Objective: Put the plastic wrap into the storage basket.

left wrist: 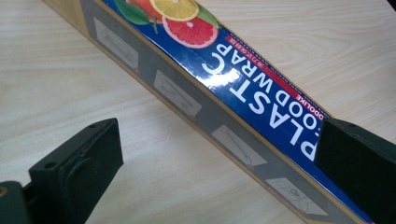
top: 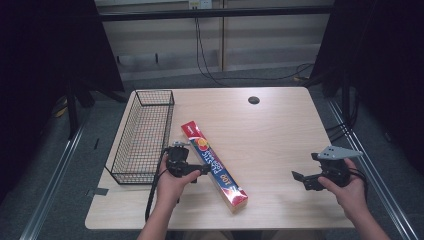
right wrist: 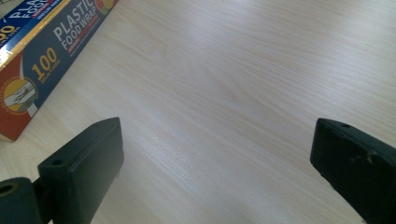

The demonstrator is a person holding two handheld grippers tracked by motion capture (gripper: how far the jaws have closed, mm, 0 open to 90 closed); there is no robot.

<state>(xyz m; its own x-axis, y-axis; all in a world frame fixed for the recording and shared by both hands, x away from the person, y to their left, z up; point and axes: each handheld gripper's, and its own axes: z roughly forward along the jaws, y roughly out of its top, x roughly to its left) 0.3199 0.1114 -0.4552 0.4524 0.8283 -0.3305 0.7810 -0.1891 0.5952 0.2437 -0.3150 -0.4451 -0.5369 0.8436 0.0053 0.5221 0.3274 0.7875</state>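
A: Where is the wrap box (top: 214, 165)?
B: Diagonal on the surface (top: 270, 135), just right of the basket (top: 141, 134).
A: The fingers?
B: Left gripper (top: 198, 171) gapes beside the box; right gripper (top: 301, 179) gapes, empty.

One long blue and red cardboard box of plastic food wrap (top: 214, 166) lies at the centre of the frame. One black wire mesh basket (top: 142, 135) stands left of it. Two black handheld tongs show: one (top: 200, 171) at lower left, one (top: 299, 180) at lower right. One pale wooden tabletop (top: 270, 135) carries the box and basket, with one round dark hole (top: 254, 100) near the upper centre.
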